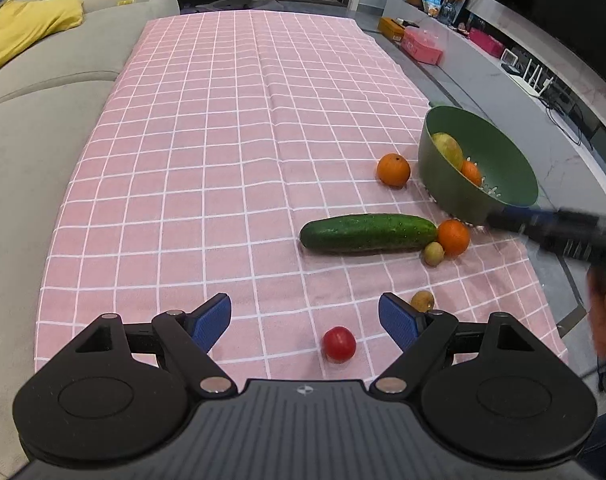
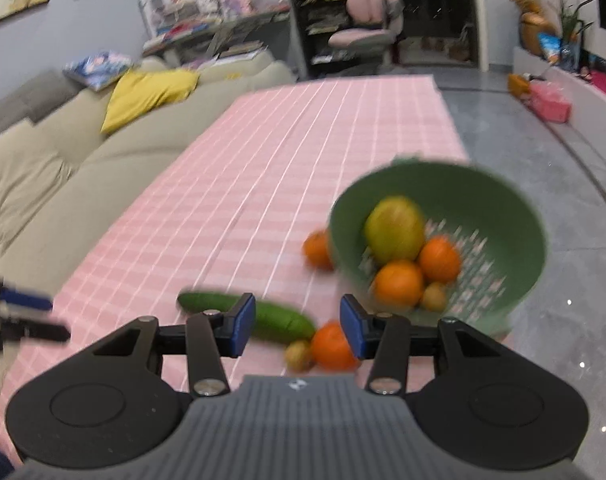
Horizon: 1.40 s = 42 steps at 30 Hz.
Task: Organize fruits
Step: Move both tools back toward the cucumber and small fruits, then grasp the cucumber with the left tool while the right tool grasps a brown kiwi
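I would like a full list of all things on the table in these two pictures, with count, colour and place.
bowl: 1, green, right side of table
mango: 1, yellow-green, in bowl
oranges in bowl: 2, orange
small fruit in bowl: 1, brownish
oranges on cloth: 2, one left of bowl, one at cucumber's end
cucumber: 1, dark green, before bowl
small fruits on cloth: 2, brownish
tomato: 1, red, nearest
tablecloth: 1, pink checked
left tool: open, empty
right tool: open, empty

Broad bare tablecloth (image 1: 223, 140) leftward; cucumber (image 1: 369, 233), oranges and bowl (image 1: 455, 196) crowd the right.
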{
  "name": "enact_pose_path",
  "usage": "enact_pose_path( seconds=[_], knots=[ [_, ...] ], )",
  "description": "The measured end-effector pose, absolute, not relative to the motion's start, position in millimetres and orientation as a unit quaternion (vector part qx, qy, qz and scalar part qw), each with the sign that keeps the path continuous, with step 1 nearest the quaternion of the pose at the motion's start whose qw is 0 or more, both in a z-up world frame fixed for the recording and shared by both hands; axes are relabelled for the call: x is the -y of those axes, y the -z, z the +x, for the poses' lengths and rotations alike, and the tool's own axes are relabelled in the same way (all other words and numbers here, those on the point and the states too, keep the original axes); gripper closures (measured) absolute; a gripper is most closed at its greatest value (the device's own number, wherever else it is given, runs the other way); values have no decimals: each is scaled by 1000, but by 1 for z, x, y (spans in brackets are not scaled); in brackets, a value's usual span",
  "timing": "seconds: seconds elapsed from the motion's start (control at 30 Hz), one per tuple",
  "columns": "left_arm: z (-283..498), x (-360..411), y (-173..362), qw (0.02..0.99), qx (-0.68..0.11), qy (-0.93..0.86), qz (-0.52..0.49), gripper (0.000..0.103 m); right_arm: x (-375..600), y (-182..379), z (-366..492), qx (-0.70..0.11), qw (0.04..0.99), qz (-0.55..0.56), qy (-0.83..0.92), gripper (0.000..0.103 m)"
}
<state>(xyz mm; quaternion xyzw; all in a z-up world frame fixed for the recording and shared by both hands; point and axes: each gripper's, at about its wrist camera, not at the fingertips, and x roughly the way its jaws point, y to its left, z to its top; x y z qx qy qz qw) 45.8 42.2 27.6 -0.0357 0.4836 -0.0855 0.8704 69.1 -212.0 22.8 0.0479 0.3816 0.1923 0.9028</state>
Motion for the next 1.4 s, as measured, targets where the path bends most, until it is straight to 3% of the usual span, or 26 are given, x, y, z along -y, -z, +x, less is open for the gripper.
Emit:
enact_pose_path(
  seconds=[0.17,0.6,0.73,0.9,1.1,1.27,1.4],
  knots=[
    [53,-32,-21,870,-479,117,-2,5,180,11,52,-411,885,19,-219,59],
    [98,44,10,825,-436,259,250,12,152,44,54,-425,872,-24,-241,60],
    [124,50,25,800,-457,296,252,19,149,48,56,-430,869,-31,-243,60],
    [139,60,44,774,-461,324,289,20,147,55,55,-430,867,-40,-249,61],
    [154,64,57,763,-464,347,286,25,144,55,53,-421,869,-58,-255,72],
    [157,72,65,751,-463,367,295,36,145,55,51,-417,869,-64,-258,72],
    [160,80,73,742,-468,373,301,37,146,55,50,-416,869,-67,-259,72]
  ],
)
